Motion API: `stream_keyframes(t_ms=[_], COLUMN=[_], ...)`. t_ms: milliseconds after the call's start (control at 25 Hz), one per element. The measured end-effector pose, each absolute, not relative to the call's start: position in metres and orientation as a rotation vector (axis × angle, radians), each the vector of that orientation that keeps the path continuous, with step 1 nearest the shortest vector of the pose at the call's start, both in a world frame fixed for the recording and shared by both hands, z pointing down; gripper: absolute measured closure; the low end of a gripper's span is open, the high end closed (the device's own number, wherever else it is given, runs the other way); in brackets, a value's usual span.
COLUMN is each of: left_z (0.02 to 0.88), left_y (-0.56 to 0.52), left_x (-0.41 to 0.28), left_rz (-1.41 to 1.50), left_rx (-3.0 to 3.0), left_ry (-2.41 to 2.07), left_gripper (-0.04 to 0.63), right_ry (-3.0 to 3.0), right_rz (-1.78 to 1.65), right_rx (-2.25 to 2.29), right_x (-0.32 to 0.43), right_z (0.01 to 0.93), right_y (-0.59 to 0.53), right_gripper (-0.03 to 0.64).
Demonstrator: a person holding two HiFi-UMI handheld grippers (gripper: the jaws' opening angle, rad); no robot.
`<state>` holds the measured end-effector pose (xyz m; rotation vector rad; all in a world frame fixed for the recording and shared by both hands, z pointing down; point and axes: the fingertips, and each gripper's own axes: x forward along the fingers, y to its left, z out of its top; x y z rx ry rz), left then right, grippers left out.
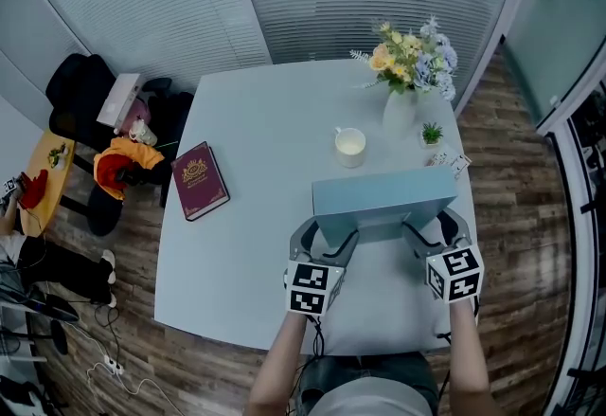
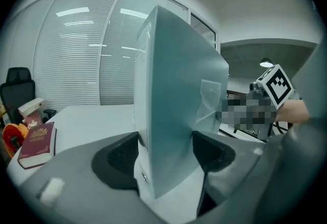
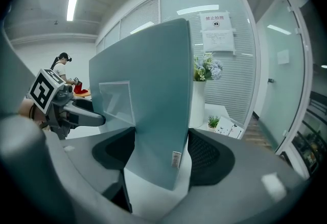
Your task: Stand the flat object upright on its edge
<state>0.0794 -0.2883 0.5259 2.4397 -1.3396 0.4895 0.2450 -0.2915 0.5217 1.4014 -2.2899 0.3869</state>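
Note:
A pale blue flat folder point(image 1: 383, 201) stands on its long edge on the white table point(image 1: 256, 244), close to the near side. My left gripper point(image 1: 331, 248) grips its left end and my right gripper point(image 1: 426, 239) its right end. In the left gripper view the folder point(image 2: 179, 95) rises between the dark pads point(image 2: 120, 159) of the left gripper point(image 2: 166, 154), which is shut on it. In the right gripper view the folder point(image 3: 148, 100) stands likewise within the right gripper point(image 3: 161, 156), shut on it. Its bottom edge is hidden behind the jaws.
A maroon book point(image 1: 199, 180) lies flat at the table's left edge. Behind the folder stand a white cup point(image 1: 350, 145), a vase of flowers point(image 1: 407, 73), a small potted plant point(image 1: 432, 134) and some cards point(image 1: 461, 162). Office chairs point(image 1: 95, 92) stand left of the table.

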Motion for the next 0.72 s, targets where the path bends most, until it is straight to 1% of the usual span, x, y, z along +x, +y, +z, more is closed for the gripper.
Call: stream_keyframes(t_ms=[320,720], left_z=[0.529,0.529], left_y=[-0.286,-0.276], left_x=[0.079,0.080], left_rz=[0.454,0.504], left_rx=[2.457,2.454], left_ry=[-1.372,-1.386], left_gripper=[0.250,0.248], right_ry=[-2.291,-2.241], right_rz=[0.383,0.309], right_rx=[1.435,1.473], right_x=[0.245,0.248], right_z=[0.524,0.523], right_y=[-0.287,-0.278], right_gripper=[0.261,0.250])
